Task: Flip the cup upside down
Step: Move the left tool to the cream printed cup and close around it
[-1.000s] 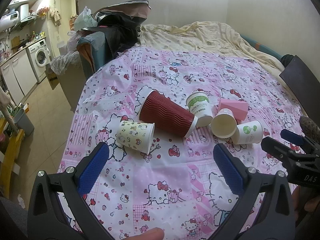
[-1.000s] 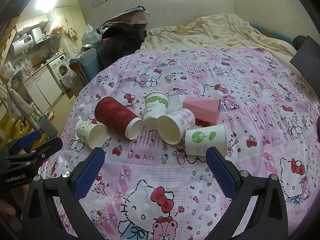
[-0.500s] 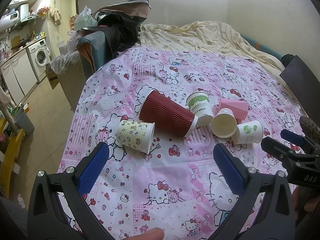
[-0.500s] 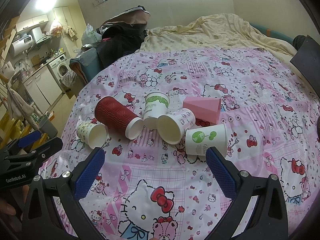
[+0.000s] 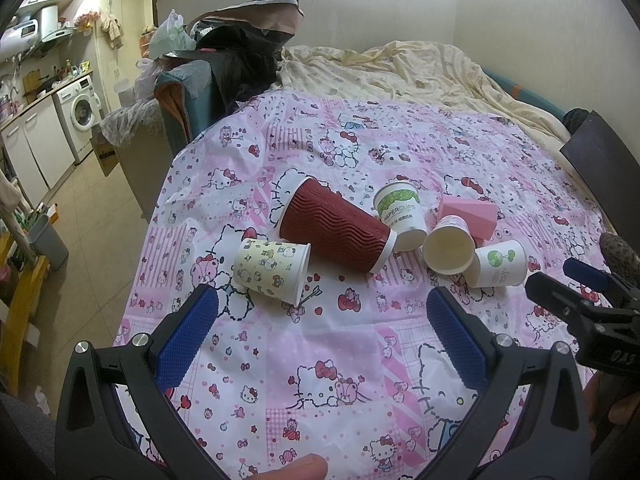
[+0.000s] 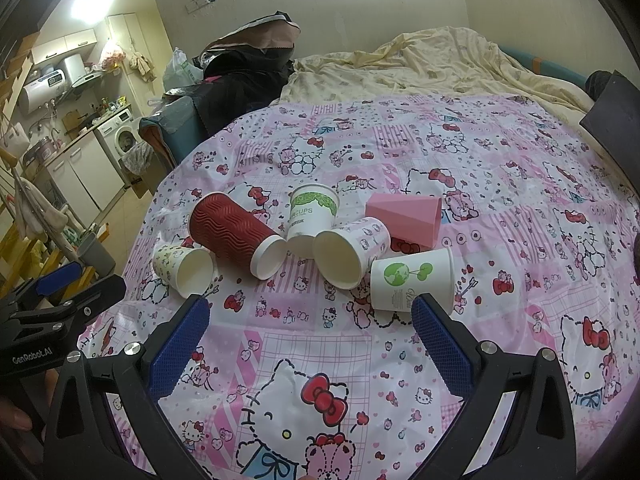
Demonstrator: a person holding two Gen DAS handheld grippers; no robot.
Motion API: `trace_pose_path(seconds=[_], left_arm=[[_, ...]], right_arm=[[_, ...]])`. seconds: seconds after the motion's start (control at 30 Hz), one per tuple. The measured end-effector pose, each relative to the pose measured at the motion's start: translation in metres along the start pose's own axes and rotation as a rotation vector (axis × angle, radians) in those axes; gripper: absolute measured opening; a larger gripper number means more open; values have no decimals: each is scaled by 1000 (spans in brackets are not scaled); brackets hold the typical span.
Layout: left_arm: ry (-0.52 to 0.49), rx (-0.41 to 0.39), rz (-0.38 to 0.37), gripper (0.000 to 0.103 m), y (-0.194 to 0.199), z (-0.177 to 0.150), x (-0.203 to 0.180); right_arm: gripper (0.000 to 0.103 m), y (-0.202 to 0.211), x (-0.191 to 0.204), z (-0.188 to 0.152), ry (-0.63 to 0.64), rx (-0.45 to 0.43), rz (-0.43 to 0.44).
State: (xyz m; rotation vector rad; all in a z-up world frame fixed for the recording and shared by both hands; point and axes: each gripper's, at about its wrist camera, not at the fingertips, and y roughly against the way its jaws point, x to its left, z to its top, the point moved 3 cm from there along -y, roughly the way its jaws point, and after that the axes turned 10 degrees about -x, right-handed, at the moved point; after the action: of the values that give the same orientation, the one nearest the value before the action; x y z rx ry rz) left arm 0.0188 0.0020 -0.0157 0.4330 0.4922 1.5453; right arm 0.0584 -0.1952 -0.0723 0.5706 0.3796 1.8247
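Several paper cups lie in a cluster on the pink cartoon-print tablecloth (image 5: 344, 344). A large dark red ribbed cup (image 5: 334, 230) (image 6: 234, 228) lies on its side. A small yellow patterned cup (image 5: 272, 270) (image 6: 186, 266) lies beside it. A white cup with green print (image 5: 400, 210) (image 6: 312, 212) stands upside down. A pink-patterned cup (image 5: 450, 242) (image 6: 352, 248) and a white cup with a green tree logo (image 5: 498, 262) (image 6: 412, 280) lie on their sides. A pink faceted cup (image 5: 466, 214) (image 6: 408, 216) lies behind them. My left gripper (image 5: 322, 340) and right gripper (image 6: 310, 344) are open and empty, short of the cups.
A cream blanket (image 5: 400, 68) covers the bed behind the cloth. A dark board (image 5: 604, 164) stands at the right edge. A chair piled with bags (image 5: 224, 64) stands at the back left. The floor (image 5: 92, 220) drops off to the left, with a kitchen beyond.
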Motion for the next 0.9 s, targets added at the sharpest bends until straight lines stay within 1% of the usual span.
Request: trace_pose_path(seconds=[0.13,0.23,0.3,0.37,0.47,0.53,0.6,0.7,0.77,0.83,0.9], left_arm=[[6,6,3,103,-3,-3,1],[50,35,25,103,-6,0,14],[85,63,61,103,-9,6,29],[142,105,109,103,-18,12,50],[263,204,149,103,-41,16,77],[341,288,150,102,-60,15,88],[439,377,126,102,-81,11,94],[615,480,156,101,-110,-3,105],[719,515,175,101,-121,-12,111],[832,548,176,100,-129,-21,113],[960,563,169,94,-136,-31,115]], right_arm=[[103,1,0,0,-2,-4,-3],[103,4,-2,1,-9,-4,-5],[103,5,-5,2,-10,-2,-20],[103,4,-9,3,-25,5,-30],[103,3,-21,3,-95,24,-39],[103,0,-28,2,-111,40,-66],[103,-3,-34,-1,-126,61,-88],[103,-5,-42,-3,-156,79,-87],[103,-6,-45,-3,-169,83,-85],[103,-6,-48,-4,-169,89,-89],[103,-9,-49,-5,-175,101,-86]])
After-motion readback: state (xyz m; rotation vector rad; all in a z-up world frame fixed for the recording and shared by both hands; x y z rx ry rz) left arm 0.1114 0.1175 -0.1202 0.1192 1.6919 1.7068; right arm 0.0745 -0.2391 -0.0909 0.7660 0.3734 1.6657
